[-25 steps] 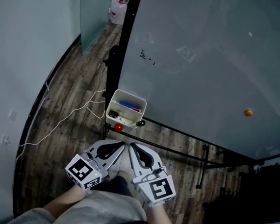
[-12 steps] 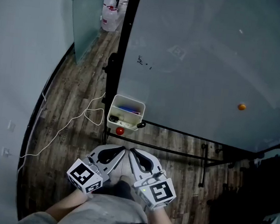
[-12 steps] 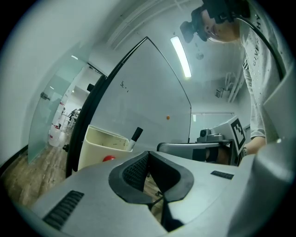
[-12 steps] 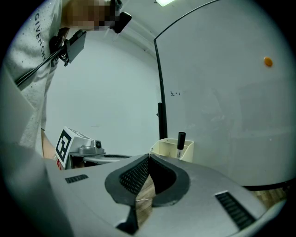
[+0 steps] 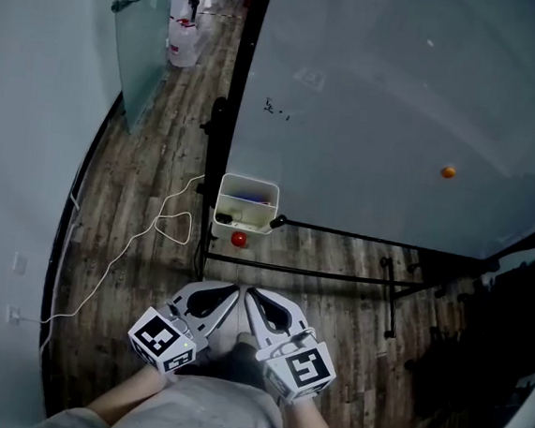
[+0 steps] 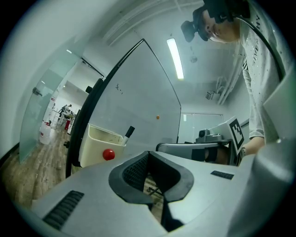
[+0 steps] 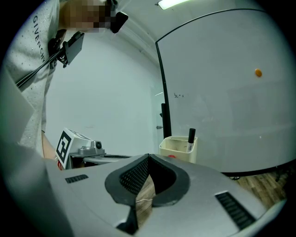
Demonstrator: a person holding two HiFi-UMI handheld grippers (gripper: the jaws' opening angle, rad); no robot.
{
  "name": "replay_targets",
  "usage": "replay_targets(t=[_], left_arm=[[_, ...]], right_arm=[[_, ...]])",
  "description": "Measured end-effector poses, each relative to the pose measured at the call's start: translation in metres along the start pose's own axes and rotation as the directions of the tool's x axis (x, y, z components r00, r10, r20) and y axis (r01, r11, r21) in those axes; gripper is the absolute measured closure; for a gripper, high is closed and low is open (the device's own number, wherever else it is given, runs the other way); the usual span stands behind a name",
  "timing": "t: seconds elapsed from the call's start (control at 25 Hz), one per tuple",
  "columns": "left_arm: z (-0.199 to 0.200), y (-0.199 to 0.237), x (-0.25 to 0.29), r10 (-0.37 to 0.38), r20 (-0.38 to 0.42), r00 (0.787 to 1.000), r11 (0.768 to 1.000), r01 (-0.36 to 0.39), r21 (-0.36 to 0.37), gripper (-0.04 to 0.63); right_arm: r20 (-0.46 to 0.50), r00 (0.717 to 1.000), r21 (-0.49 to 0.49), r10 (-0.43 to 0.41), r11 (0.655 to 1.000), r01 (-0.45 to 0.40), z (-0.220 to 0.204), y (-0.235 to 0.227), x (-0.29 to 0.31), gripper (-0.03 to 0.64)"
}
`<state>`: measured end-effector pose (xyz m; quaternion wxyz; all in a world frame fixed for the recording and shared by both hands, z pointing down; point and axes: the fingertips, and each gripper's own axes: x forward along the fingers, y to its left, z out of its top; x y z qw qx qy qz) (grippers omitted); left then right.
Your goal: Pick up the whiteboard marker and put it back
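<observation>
my left gripper [image 6: 148, 153] closed, empty | my right gripper [image 7: 149, 156] closed, empty, just beside left, both well short of bin | whiteboard marker [image 7: 191, 139] stands in right corner of cream bin [image 7: 175, 147] by whiteboard [image 5: 401, 99] lower corner | long axis near vertical, black cap up, slight lean | red ball [image 5: 238, 238] on bin front

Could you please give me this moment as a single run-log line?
phase: before pickup | left gripper: shut, empty | right gripper: shut, empty | whiteboard marker: standing in cream bin, untouched
</observation>
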<state>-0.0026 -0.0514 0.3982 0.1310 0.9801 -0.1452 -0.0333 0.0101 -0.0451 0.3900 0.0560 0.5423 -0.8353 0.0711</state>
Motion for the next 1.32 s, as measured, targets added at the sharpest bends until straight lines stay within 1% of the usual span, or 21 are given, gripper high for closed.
replay_targets(t=[0.16,0.28,0.44,0.6,0.72,0.92,1.04,1.12,1.32], left_arm=[[-0.005,-0.005,-0.019,-0.017,-0.003,1.000,1.000,0.017,-0.006,0.580],[-0.010,-0.007,-0.030,-0.016,0.002,1.000,1.000,0.016,-0.010,0.580],[-0.011,-0.010,-0.046,0.003,0.015,1.000,1.000,-0.003,-0.019,0.580],[-0.011,-0.017,-0.058,0.041,0.026,0.999,0.999,-0.041,-0.032,0.580],[-0.009,-0.028,-0.063,0.053,0.044,0.998,0.998,-0.052,-0.024,0.581],[-0.010,-0.055,-0.075,0.084,0.047,0.995,0.996,-0.084,-0.002,0.580],[-0.014,-0.077,-0.082,0.107,0.047,0.993,0.994,-0.107,-0.006,0.580],[-0.015,-0.097,-0.086,0.120,0.048,0.992,0.993,-0.120,-0.017,0.580],[-0.024,-0.152,-0.095,0.121,0.047,0.992,0.993,-0.120,-0.017,0.580]], right_arm=[[-0.020,0.999,0.003,-0.028,1.000,0.028,-0.008,0.019,-0.006,0.597],[0.008,0.999,0.012,-0.035,0.999,0.035,-0.008,0.031,-0.010,0.597],[0.004,1.000,0.019,-0.020,1.000,0.020,-0.013,0.048,-0.015,0.597],[0.011,1.000,0.006,0.015,1.000,-0.015,-0.012,0.060,-0.023,0.597],[0.013,1.000,0.002,0.027,1.000,-0.027,-0.010,0.063,-0.035,0.597],[0.031,0.999,0.029,0.034,0.999,-0.035,-0.011,0.069,-0.062,0.597],[0.039,0.998,0.042,0.042,0.998,-0.044,-0.011,0.078,-0.089,0.597],[0.051,0.997,0.049,0.050,0.997,-0.052,-0.010,0.086,-0.108,0.597],[0.054,0.997,0.035,0.054,0.998,-0.056,-0.018,0.103,-0.157,0.598]])
